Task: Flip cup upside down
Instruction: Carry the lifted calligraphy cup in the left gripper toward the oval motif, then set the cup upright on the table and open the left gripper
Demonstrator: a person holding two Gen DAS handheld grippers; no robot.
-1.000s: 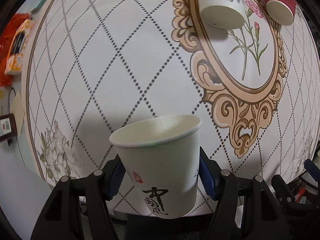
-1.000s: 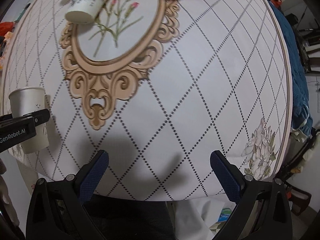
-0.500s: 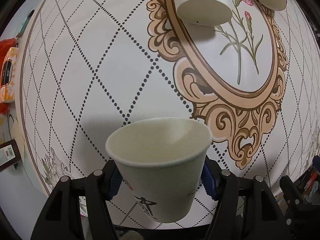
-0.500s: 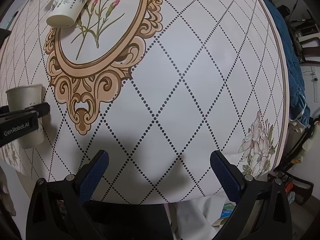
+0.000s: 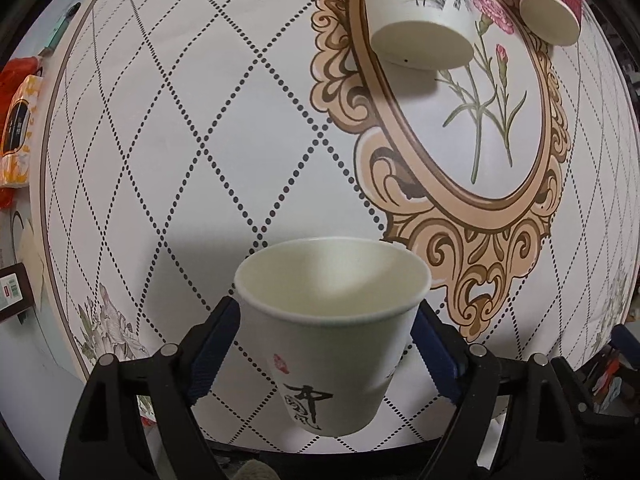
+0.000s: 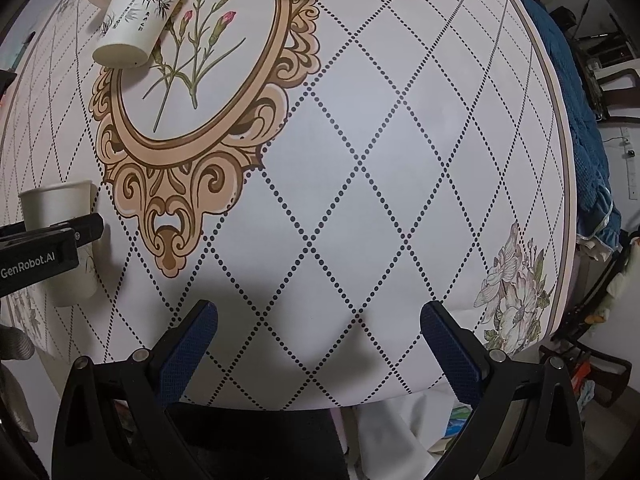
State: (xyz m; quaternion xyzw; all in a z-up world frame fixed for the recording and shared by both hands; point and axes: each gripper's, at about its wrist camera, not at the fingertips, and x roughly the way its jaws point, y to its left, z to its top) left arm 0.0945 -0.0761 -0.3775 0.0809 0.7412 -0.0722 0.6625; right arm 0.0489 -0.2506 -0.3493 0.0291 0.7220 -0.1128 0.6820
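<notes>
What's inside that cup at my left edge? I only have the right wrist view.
Observer: The white paper cup is mouth up and looks empty inside.
Operator: Is it gripped on both sides?
Observer: Yes. The left gripper has its blue-padded fingers against opposite sides of the cup.
Operator: Any markings on it?
Observer: Black calligraphy and a small red stamp, on the side facing the left camera.
</notes>
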